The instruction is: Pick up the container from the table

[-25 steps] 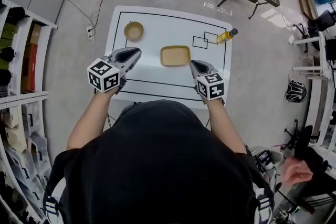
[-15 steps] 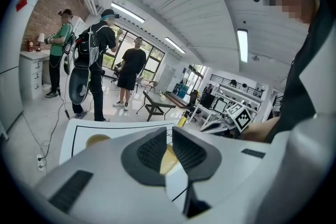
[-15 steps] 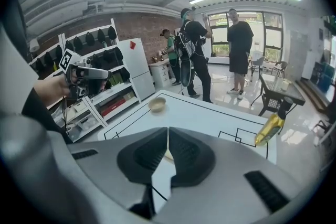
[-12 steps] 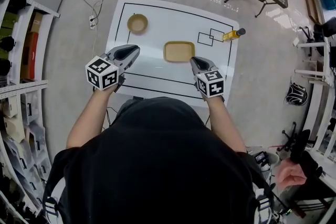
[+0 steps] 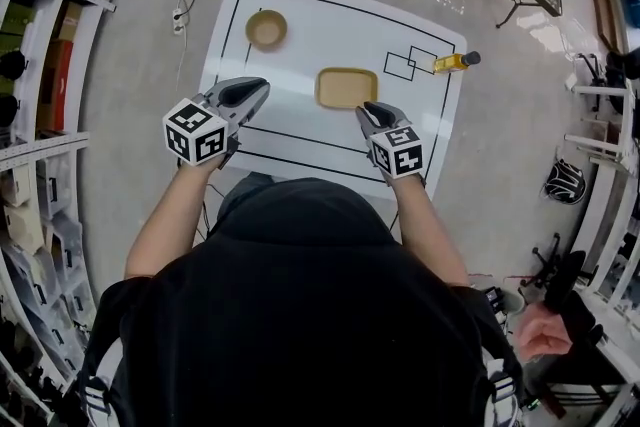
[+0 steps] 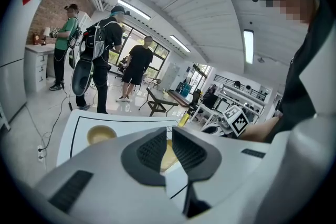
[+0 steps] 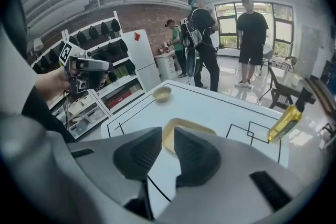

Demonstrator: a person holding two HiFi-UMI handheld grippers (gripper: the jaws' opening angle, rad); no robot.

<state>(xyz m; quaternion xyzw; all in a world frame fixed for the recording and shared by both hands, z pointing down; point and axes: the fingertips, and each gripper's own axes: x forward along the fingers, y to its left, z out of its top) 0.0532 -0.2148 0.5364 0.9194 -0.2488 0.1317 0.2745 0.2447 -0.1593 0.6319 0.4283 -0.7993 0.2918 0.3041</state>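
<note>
While opening, right gripper (image 5: 371, 109) seemingly empty.

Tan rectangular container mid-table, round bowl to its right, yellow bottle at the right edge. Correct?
Not quite. The round bowl sits to the left of the tan rectangular container, near the far left corner of the table; the head view shows it. The container is mid-table and the yellow bottle is at the right edge, as you said.
</note>
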